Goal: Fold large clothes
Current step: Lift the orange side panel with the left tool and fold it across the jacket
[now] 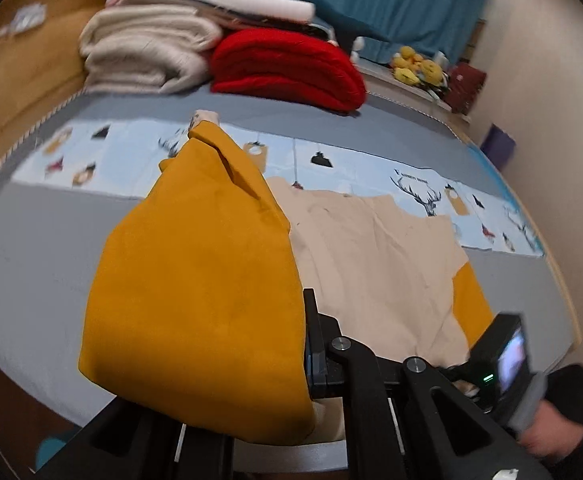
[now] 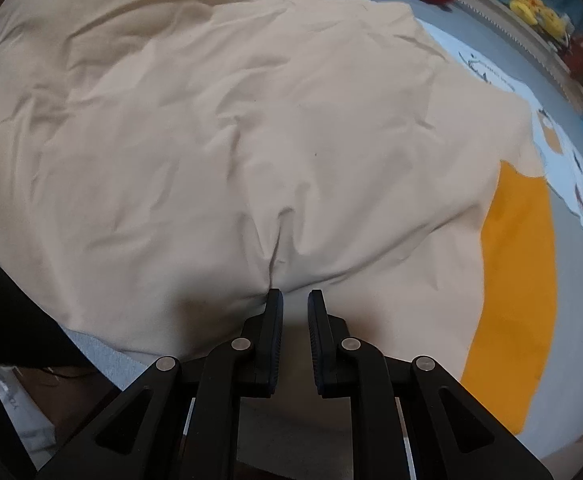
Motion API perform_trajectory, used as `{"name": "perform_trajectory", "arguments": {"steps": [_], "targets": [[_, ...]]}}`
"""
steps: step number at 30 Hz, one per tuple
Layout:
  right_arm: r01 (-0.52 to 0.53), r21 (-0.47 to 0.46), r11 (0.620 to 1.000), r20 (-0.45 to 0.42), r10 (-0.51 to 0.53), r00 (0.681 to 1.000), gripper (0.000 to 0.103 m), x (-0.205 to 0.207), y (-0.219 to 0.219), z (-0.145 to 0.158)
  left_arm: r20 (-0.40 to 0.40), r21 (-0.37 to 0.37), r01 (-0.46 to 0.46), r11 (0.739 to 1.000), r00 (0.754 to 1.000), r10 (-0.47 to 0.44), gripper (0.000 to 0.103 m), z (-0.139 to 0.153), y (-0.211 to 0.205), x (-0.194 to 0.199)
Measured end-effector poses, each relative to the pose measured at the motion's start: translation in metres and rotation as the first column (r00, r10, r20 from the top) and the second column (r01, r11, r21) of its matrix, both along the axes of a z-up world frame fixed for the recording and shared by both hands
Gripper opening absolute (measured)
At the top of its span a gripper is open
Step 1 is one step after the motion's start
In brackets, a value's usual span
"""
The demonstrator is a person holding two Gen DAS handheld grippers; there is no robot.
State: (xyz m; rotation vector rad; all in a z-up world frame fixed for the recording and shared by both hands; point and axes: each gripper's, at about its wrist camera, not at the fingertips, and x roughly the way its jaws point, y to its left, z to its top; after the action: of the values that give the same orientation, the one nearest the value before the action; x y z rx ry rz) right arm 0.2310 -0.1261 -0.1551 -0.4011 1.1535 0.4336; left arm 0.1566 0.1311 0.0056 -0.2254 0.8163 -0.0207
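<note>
Holding a lifted mustard fold of the garment [image 1: 195, 280], the left gripper [image 1: 305, 344] looks pinched on it — its other finger is hidden under cloth. Ahead, the beige side lies flat on the bed [image 1: 51, 240]. Right gripper [image 2: 294, 300] — jaws slightly apart, fabric edge between them, not clamped.

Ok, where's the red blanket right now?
Left wrist view, upper centre: the red blanket lies folded at the bed's far side, right beside the cream blanket stack.

Lifts a mustard-yellow fabric panel [image 1: 195, 280] of the beige-and-yellow garment [image 1: 375, 256] in the left gripper [image 1: 305, 360], draping over one finger. Spreads across the grey bedsheet [image 1: 43, 248]; behind, folded red blanket [image 1: 287, 68] beside cream blanket [image 1: 147, 52].
</note>
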Motion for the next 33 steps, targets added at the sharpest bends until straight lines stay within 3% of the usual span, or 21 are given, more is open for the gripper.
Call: {"name": "perform_trajectory", "arguments": {"steps": [2, 6, 9, 11, 13, 16, 20, 25, 26, 29, 31, 33], "targets": [[0.019, 0.035, 0.999, 0.024, -0.020, 1.000, 0.015, 0.000, -0.010, 0.014, 0.024, -0.003, 0.008, 1.000, 1.000, -0.007, 0.009, -0.007, -0.010, -0.003], [0.058, 0.114, 0.992, 0.171, -0.077, 0.982, 0.015, 0.006, -0.043, 0.072, 0.021, 0.016, 0.018, 1.000, 1.000, -0.018, 0.009, -0.012, -0.041, 0.003], [0.056, 0.144, 0.988, 0.309, -0.099, 0.946, 0.017, 0.013, -0.073, 0.125, 0.068, 0.039, 0.062, 0.997, 0.996, -0.064, 0.008, -0.001, -0.073, 0.014], [0.067, 0.130, 0.989, 0.392, -0.114, 0.913, 0.026, 0.023, -0.099, 0.153, 0.068, 0.022, 0.104, 0.994, 0.992, -0.105, 0.008, -0.003, -0.096, 0.023], [0.122, 0.139, 0.983, 0.421, -0.170, 0.891, 0.028, 0.034, -0.124, 0.169, 0.056, 0.022, 0.153, 0.988, 0.987, -0.154, 0.008, -0.008, -0.123, 0.030], [0.283, 0.182, 0.941, 0.404, -0.335, 0.851, 0.028, 0.048, -0.176, 0.169, 0.046, 0.047, 0.229, 0.972, 0.972, -0.231, 0.008, -0.014, -0.161, 0.041], [0.388, 0.257, 0.885, 0.353, -0.460, 0.815, 0.028, 0.052, -0.217, 0.172, -0.014, 0.049, 0.362, 0.931, 0.932, -0.362, 0.008, -0.033, -0.216, 0.056], [0.386, 0.219, 0.896, 0.313, -0.439, 0.842, 0.028, 0.054, -0.229, 0.160, -0.161, 0.050, 0.490, 0.870, 0.864, -0.477, 0.013, -0.070, -0.261, 0.067], [0.383, 0.221, 0.897, 0.304, -0.437, 0.847, 0.028, 0.051, -0.228, 0.157, -0.194, 0.030, 0.496, 0.868, 0.854, -0.482, 0.013, -0.076, -0.263, 0.070], [0.377, 0.240, 0.895, 0.275, -0.435, 0.858, 0.028, 0.046, -0.228, 0.154, -0.207, -0.056, 0.481, 0.875, 0.851, -0.482, 0.028, -0.077, -0.253, 0.073], [0.372, 0.250, 0.894, 0.258, -0.432, 0.865, 0.028, 0.048, -0.223, 0.152, -0.202, -0.148, 0.470, 0.870, 0.847, -0.492, 0.052, -0.073, -0.243, 0.071], [0.363, 0.260, 0.895, 0.243, -0.424, 0.872, 0.029, 0.049, -0.215, 0.150, -0.182, -0.243, 0.468, 0.850, 0.839, -0.513, 0.055, -0.064, -0.229, 0.066]]}}
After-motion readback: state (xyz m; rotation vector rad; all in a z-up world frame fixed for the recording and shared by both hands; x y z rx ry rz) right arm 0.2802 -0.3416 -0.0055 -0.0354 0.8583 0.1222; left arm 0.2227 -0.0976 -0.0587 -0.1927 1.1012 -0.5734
